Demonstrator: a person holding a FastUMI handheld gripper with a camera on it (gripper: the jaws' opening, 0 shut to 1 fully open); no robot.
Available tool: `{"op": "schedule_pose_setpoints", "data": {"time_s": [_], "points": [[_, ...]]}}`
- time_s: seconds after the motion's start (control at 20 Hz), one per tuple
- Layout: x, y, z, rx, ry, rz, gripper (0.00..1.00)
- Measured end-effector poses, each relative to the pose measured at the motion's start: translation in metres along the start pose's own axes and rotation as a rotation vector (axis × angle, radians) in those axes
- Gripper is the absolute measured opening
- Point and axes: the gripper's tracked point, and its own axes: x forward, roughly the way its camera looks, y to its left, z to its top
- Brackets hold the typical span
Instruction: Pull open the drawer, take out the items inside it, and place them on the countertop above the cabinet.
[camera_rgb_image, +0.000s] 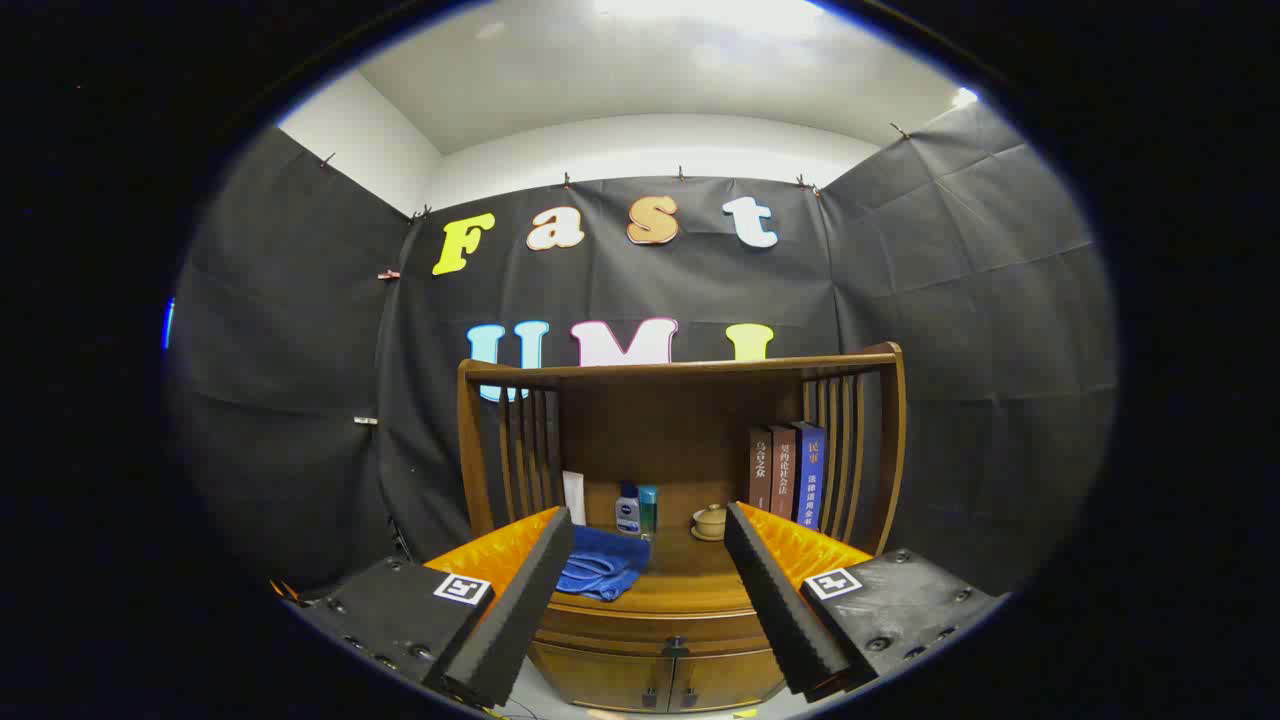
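We hold gripper (650, 590) fingers apart, empty, well before cabinet (660, 640). Drawer (660, 628) closed. Risk: fingers slip off small knob (676, 641), or bump blue towel (600, 565) on surface.

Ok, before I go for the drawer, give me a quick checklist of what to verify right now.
1. Gripper open, holding nothing: ok.
2. Drawer sits between the fingers, beyond them: ok.
3. Drawer knob in sight: ok, small and dark.
4. Drawer shut, not yet pulled: ok.
5. Bare spot on the countertop: ok, between the blue cloth and the fingers' right side; bottles, a small lidded cup and books stand further back.
6. What is inside the drawer: cannot tell.
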Motion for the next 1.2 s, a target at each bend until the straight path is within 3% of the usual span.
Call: {"op": "schedule_pose_setpoints", "data": {"time_s": [1.2], "points": [[0.0077,0.0005,0.0002,-0.015,0.035,-0.056,0.98]]}}
